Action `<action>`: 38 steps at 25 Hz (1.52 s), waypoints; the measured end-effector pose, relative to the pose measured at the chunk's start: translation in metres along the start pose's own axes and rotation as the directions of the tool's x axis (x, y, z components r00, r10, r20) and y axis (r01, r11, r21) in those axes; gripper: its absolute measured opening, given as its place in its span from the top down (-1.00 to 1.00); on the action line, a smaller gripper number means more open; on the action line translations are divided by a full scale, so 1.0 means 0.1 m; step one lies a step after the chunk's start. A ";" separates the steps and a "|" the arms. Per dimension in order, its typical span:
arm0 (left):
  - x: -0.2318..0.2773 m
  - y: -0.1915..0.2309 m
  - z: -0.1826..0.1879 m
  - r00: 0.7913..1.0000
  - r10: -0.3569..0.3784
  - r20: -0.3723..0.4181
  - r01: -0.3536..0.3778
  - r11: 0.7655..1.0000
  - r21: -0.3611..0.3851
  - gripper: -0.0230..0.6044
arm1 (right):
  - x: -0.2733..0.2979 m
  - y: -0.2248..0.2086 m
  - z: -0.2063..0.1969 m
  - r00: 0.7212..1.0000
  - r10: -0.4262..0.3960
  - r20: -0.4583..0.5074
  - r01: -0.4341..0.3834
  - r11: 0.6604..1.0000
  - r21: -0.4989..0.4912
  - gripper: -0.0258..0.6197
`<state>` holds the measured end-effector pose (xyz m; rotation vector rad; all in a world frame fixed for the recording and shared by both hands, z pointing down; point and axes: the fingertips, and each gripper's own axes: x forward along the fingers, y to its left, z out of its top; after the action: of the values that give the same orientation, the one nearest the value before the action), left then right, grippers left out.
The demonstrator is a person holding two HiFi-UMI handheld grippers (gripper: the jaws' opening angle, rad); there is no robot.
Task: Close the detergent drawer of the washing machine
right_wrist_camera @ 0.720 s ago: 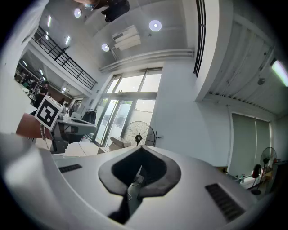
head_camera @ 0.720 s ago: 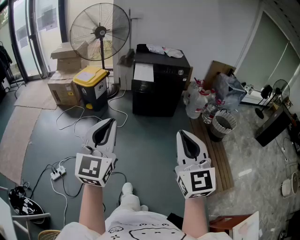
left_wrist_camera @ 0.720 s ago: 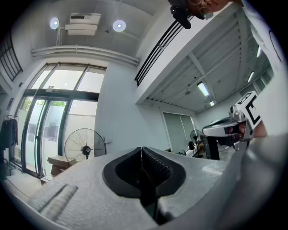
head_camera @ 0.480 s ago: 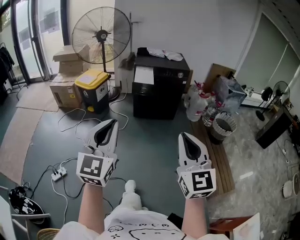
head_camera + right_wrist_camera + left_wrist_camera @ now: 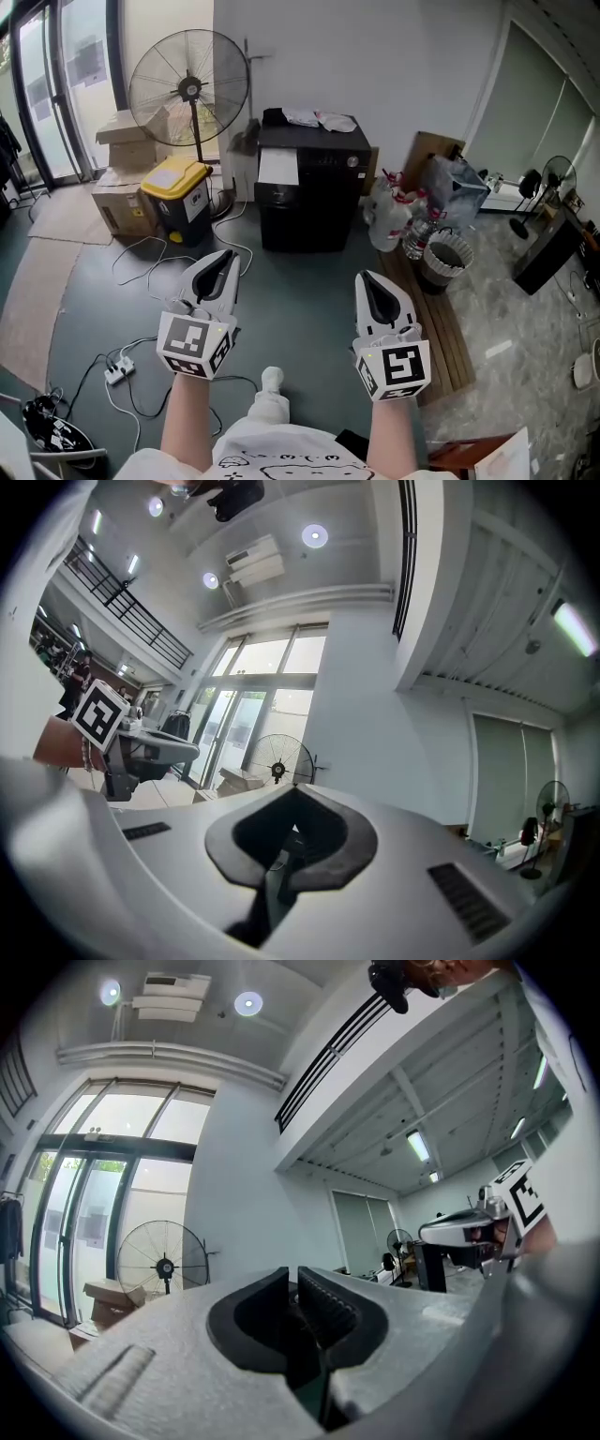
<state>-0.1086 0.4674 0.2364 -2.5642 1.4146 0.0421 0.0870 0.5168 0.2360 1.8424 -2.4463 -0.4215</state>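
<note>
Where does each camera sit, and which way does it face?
Head view: on the head, facing down at the washing machine; forearms, left gripper, right gripper show.
Left gripper view: on that gripper, along its shut jaws toward the fan; right gripper visible.
Right gripper view: on that gripper, along shut jaws; left gripper visible.
All share the fan.

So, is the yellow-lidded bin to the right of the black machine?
No, the bin stands to the left of the black machine, near the fan.
</note>
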 end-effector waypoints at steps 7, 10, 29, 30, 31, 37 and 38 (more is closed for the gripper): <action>0.57 0.25 -0.25 1.000 -0.005 -0.027 0.004 1.000 -0.024 0.83 | 0.60 -0.22 -0.18 1.000 0.004 -0.029 -0.004 1.000 -0.004 0.92; 0.86 0.37 -0.40 0.999 -0.022 -0.049 0.019 0.998 -0.057 0.68 | 0.91 -0.31 -0.29 0.999 0.018 -0.044 -0.018 1.000 -0.002 0.92; 2.69 1.44 -1.18 0.990 -0.093 -0.105 0.073 0.981 -0.182 0.32 | 3.01 -0.69 -0.84 0.990 0.034 -0.135 -0.031 0.999 0.021 0.92; 2.76 1.48 -1.20 0.990 -0.095 -0.106 0.074 0.980 -0.182 0.32 | 3.09 -0.72 -0.86 0.990 0.032 -0.136 -0.029 0.999 0.025 0.92; 2.82 1.52 -1.21 0.990 -0.096 -0.107 0.076 0.980 -0.183 0.32 | 3.16 -0.74 -0.87 0.990 0.030 -0.136 -0.026 0.999 0.033 0.92; 3.00 1.72 -1.31 0.989 -0.095 -0.115 0.072 0.979 -0.192 0.32 | 3.45 -0.81 -0.96 0.993 0.023 -0.118 -0.011 0.995 0.101 0.92; 3.00 1.74 -1.34 0.989 -0.092 -0.118 0.067 0.978 -0.198 0.32 | 3.47 -0.81 -0.99 0.992 0.024 -0.122 -0.011 0.995 0.102 0.92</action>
<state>-0.1036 0.1013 0.2996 -2.8259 1.4127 0.0045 0.0822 0.1481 0.2683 1.8225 -2.4415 -0.1795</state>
